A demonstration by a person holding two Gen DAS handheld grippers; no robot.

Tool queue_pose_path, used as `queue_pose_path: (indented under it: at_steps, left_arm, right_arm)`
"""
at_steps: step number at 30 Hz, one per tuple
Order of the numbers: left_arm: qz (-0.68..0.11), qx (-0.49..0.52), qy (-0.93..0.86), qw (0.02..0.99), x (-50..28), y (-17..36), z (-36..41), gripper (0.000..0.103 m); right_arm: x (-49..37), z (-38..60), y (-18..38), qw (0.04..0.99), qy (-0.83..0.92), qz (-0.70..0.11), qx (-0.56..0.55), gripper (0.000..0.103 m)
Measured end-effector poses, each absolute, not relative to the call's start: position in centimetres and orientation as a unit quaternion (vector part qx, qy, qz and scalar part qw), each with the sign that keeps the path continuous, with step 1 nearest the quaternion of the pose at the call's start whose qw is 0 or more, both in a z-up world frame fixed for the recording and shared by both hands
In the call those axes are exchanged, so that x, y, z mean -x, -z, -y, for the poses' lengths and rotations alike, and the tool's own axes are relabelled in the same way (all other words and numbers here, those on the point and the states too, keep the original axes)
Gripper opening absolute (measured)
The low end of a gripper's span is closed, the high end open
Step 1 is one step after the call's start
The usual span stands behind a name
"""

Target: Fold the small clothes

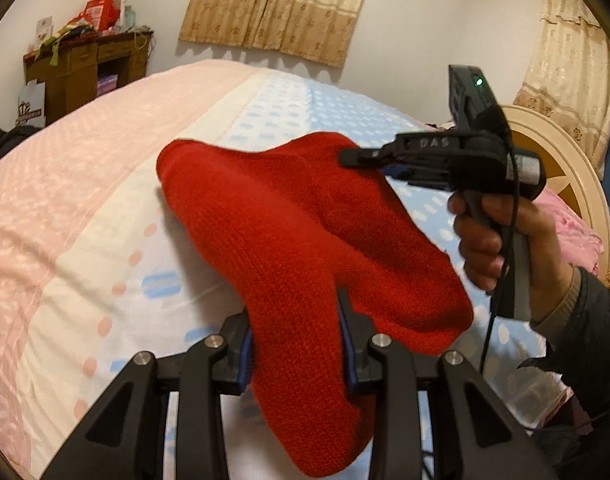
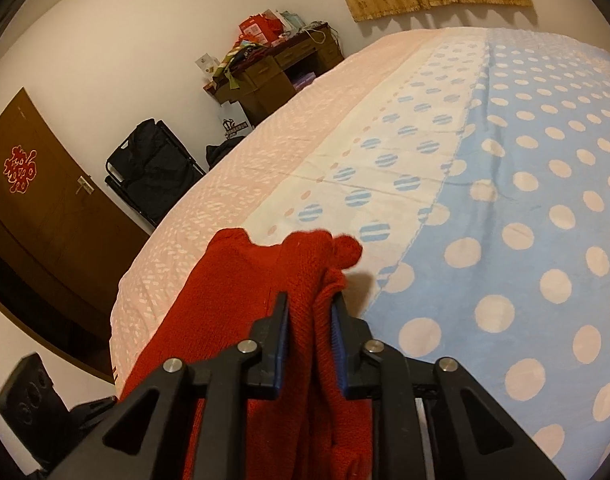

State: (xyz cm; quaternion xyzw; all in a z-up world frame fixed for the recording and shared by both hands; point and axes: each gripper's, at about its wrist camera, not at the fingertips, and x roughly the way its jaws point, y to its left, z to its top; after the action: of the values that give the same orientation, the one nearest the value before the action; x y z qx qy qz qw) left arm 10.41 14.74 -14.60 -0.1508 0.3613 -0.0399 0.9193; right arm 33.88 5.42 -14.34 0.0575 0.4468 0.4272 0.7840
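A small red knitted garment hangs in the air above the bed, stretched between both grippers. My left gripper is shut on one bunched edge of it. My right gripper shows in the left wrist view, held by a hand at the right, pinching the garment's far upper corner. In the right wrist view my right gripper is shut on folds of the red garment, which drapes down to the left.
The bed has a blue dotted cover, a white band and a pink blanket. A cluttered wooden desk stands at the far wall. A round headboard is at the right. A brown door and black bag are at the left.
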Motion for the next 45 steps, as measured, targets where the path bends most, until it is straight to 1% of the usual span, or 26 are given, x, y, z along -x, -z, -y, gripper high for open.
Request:
queue_pose_path:
  at_steps: [10, 13, 14, 15, 16, 18, 19, 20, 21, 22, 24, 25, 28, 31, 33, 35, 38, 41, 45]
  left_arm:
    - [-0.374, 0.159, 0.037, 0.913, -10.0, 16.4, -15.0, 0.035]
    - [-0.374, 0.159, 0.035, 0.913, -9.7, 16.6, -14.9, 0.040]
    - [-0.376, 0.159, 0.031, 0.913, -9.8, 16.6, -15.0, 0.043]
    - [-0.377, 0.160, 0.029, 0.912, -9.8, 16.5, -15.0, 0.047]
    - [-0.377, 0.160, 0.027, 0.912, -9.8, 16.5, -15.1, 0.048]
    - [-0.375, 0.152, 0.019, 0.914, -9.7, 16.0, -15.2, 0.052]
    - [-0.373, 0.147, 0.014, 0.916, -9.7, 15.7, -15.3, 0.052]
    - [-0.368, 0.144, 0.010, 0.918, -9.6, 15.2, -15.3, 0.052]
    - [-0.359, 0.141, 0.006, 0.923, -9.4, 14.7, -15.5, 0.056]
    - [-0.346, 0.138, -0.002, 0.928, -9.1, 14.1, -15.6, 0.060]
    - [-0.319, 0.133, -0.018, 0.938, -8.6, 13.2, -15.9, 0.079]
    - [-0.315, 0.132, -0.022, 0.939, -8.7, 13.1, -16.0, 0.081]
    - [-0.316, 0.133, -0.029, 0.939, -9.5, 13.4, -16.4, 0.082]
    - [-0.339, 0.128, -0.059, 0.930, -10.9, 14.8, -16.7, 0.082]
    - [-0.353, 0.126, -0.075, 0.924, -11.4, 16.2, -17.1, 0.082]
    - [-0.359, 0.123, -0.078, 0.922, -11.8, 17.0, -17.1, 0.083]
    - [-0.357, 0.127, -0.070, 0.923, -11.9, 17.3, -16.3, 0.085]
    - [-0.367, 0.105, -0.051, 0.923, -12.3, 17.8, -14.4, 0.090]
    - [-0.363, 0.091, -0.054, 0.926, -11.9, 17.6, -13.8, 0.090]
  right_arm:
    - [-34.2, -5.6, 15.7, 0.777, -0.417, -0.468, -0.053, 0.019]
    - [-34.4, -5.6, 16.1, 0.778, -0.411, -0.473, -0.048, 0.019]
    - [-34.4, -5.4, 16.0, 0.778, -0.412, -0.472, -0.051, 0.021]
    - [-34.4, -5.3, 16.0, 0.779, -0.412, -0.470, -0.054, 0.021]
    - [-34.3, -4.9, 15.8, 0.781, -0.410, -0.467, -0.058, 0.022]
    - [-34.1, -4.2, 15.2, 0.789, -0.401, -0.461, -0.064, 0.032]
    - [-33.9, -3.6, 14.7, 0.793, -0.399, -0.455, -0.069, 0.034]
    - [-33.4, -2.9, 14.0, 0.798, -0.399, -0.445, -0.074, 0.039]
    - [-33.1, -2.4, 13.4, 0.801, -0.400, -0.438, -0.077, 0.045]
    - [-32.3, -1.8, 12.6, 0.805, -0.406, -0.426, -0.080, 0.047]
    - [-30.9, -1.3, 11.7, 0.803, -0.422, -0.413, -0.083, 0.048]
    - [-30.0, -1.2, 11.3, 0.797, -0.436, -0.409, -0.086, 0.048]
    - [-27.5, -2.0, 11.3, 0.766, -0.479, -0.420, -0.083, 0.048]
    - [-24.7, -3.3, 12.9, 0.739, -0.509, -0.440, -0.044, 0.048]
    - [-24.0, -3.6, 14.7, 0.753, -0.479, -0.451, -0.004, 0.048]
    - [-24.5, -3.0, 16.1, 0.762, -0.452, -0.465, -0.005, 0.048]
    - [-25.0, -2.0, 16.1, 0.765, -0.439, -0.471, -0.023, 0.046]
    - [-24.5, -2.0, 16.3, 0.773, -0.427, -0.469, 0.000, 0.046]
    - [-23.7, -1.9, 16.4, 0.784, -0.422, -0.456, 0.005, 0.046]
